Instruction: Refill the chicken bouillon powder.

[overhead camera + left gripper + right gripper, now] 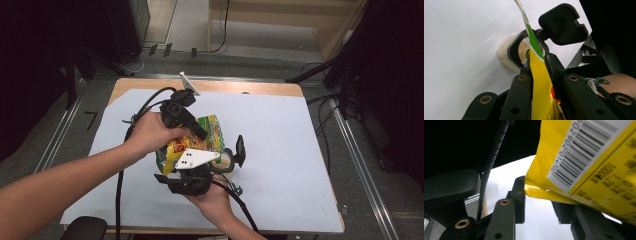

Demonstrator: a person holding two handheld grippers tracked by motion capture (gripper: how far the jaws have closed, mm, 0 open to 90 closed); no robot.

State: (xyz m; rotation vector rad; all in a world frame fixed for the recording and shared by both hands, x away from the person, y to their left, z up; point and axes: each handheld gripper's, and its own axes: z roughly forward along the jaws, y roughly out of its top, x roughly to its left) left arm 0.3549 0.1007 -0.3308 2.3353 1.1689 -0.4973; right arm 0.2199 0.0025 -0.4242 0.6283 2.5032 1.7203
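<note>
Hands are seen low in the centre of the high view, with the right gripper point(192, 172) nearest the bottom edge and the left gripper point(192, 122) just above it. A yellow and green crinkled plastic snack packet point(202, 140) is pinched between the left jaws; the right jaws are set on its lower edge, though a firm clamp cannot be told. A round roll of tape point(227, 161) lies just right. Wide bare room is left on the white sheet-covered table point(290, 150) towards the right and far edges.

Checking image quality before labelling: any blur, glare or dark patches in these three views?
High view: soft overall, room edges dark, white sheet evenly lit. Left gripper view: sheet washed out, snack bag sharp with a slight sheen. Right gripper view: bag's small print blurred, barcode readable, upper left black.
</note>
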